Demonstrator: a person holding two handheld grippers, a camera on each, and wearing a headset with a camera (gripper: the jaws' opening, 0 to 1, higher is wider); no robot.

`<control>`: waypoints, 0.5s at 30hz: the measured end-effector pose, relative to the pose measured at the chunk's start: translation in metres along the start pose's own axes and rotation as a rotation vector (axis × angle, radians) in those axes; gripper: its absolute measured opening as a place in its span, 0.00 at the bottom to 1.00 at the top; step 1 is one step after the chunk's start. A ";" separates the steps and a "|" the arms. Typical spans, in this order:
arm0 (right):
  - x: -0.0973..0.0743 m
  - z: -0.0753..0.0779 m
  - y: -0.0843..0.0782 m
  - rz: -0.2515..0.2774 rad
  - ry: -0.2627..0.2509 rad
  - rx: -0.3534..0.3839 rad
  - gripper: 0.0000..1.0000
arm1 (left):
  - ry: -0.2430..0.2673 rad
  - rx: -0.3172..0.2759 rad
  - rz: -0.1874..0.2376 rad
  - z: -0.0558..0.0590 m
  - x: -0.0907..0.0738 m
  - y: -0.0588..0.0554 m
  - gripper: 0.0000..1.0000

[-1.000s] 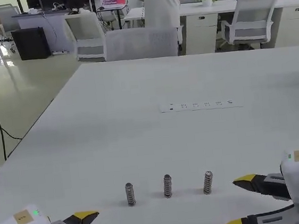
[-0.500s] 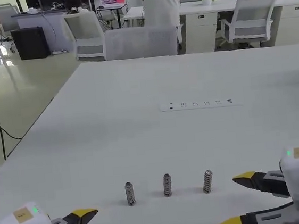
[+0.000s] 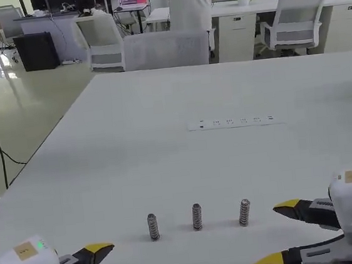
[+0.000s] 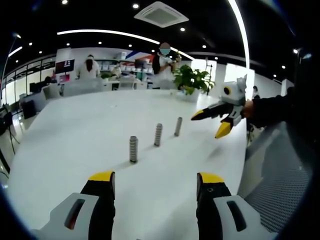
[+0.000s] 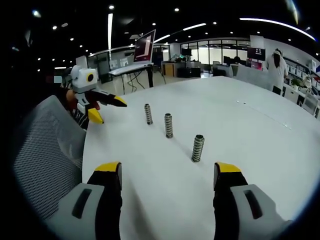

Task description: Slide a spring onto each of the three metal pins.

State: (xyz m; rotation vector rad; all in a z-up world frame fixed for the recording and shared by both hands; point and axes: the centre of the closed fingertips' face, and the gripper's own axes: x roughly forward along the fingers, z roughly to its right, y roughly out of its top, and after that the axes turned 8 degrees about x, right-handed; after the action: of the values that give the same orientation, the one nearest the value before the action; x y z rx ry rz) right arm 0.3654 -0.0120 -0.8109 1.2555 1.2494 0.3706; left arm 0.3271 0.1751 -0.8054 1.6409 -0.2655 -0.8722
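Between left gripper [image 4: 156,177] and right gripper [image 3: 278,235], three springs [image 3: 197,217] are standing upright in a row on the table [image 3: 164,139]. Both grippers are gaping wide, holding nothing. Any approach is wanting slow, level jaws so nothing topples. Coils are hiding whether pins are sitting inside.

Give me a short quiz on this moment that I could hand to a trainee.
1. How many coiled metal springs stand upright in a row on the white table?
2. True or false: the right gripper has its fingers shut on a spring.
3. The long white power strip lies: A) beyond the springs, B) nearer the person than the springs, C) touching the springs.
Key: 1. three; 2. false, the fingers are open and empty; 3. A.
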 end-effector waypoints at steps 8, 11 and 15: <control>0.000 0.000 0.000 0.001 0.003 0.003 0.75 | -0.001 0.003 0.000 0.001 0.002 0.001 0.61; 0.000 0.000 0.000 0.002 0.002 0.005 0.75 | -0.002 0.003 -0.002 0.002 0.002 0.001 0.61; 0.000 0.001 0.000 0.003 0.001 0.006 0.75 | -0.001 0.004 -0.002 0.001 0.001 0.001 0.61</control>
State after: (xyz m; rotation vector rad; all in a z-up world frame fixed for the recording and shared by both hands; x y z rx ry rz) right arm 0.3661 -0.0123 -0.8106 1.2624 1.2504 0.3701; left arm 0.3273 0.1732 -0.8048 1.6444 -0.2665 -0.8745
